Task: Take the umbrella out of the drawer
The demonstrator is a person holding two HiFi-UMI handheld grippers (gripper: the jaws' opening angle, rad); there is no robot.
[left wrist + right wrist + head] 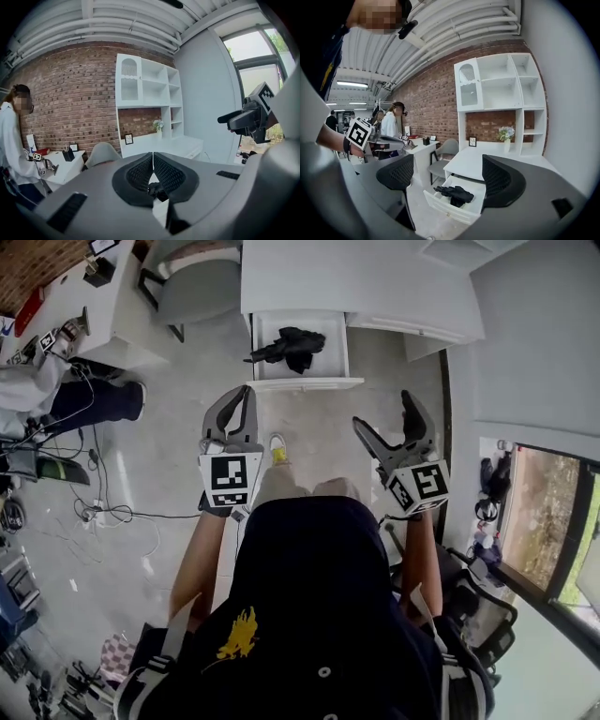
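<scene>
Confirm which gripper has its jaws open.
The right gripper: its jaws stand wide apart, framing the open drawer; the left gripper has jaws touching at the tips.

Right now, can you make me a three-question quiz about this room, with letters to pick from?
1. Where is the black umbrella?
A. in the open white drawer
B. hanging on a hook
C. in a backpack

2. What colour is the umbrella?
A. red
B. black
C. yellow

3. How do the right gripper's jaws stand?
A. apart, with nothing held
B. pressed together
C. clamped on the umbrella

Answers:
1 A: it lies inside the pulled-out drawer, with one end poking over the side.
2 B: it is dark all over.
3 A: the right gripper view shows a wide gap between the jaws, and the umbrella is far off.
</scene>
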